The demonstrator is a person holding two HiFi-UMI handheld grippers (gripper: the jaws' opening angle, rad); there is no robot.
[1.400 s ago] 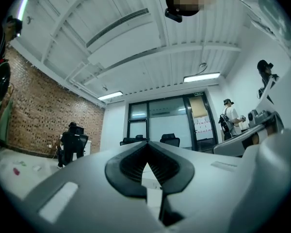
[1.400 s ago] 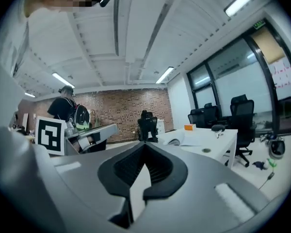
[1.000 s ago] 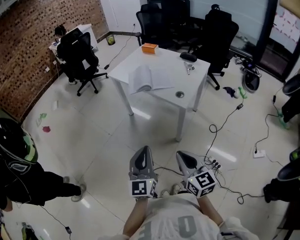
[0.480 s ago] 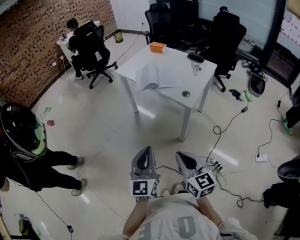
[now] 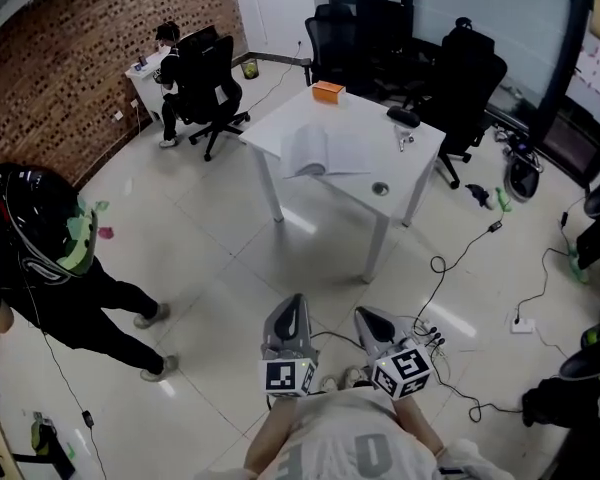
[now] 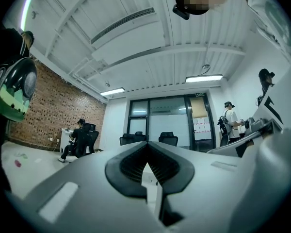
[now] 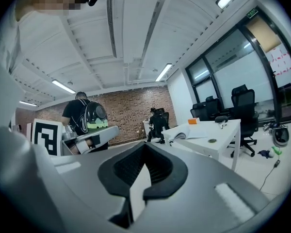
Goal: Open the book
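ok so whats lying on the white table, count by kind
open book: 1
orange box: 1
black object: 1
small item, too small to tell: 1
total: 4, not counting the round hole in the table top

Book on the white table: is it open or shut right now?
Open: the book lies spread on the white table, its pages fanned out and arching up on one side.

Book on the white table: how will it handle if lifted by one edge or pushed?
Probably floppy: the book lies open with pages bowed up, so a one-edge lift would likely let the rest sag and fan. Pushed, it should slide flat on the smooth table, not tip or roll. It looks thick, so perhaps heavyish.
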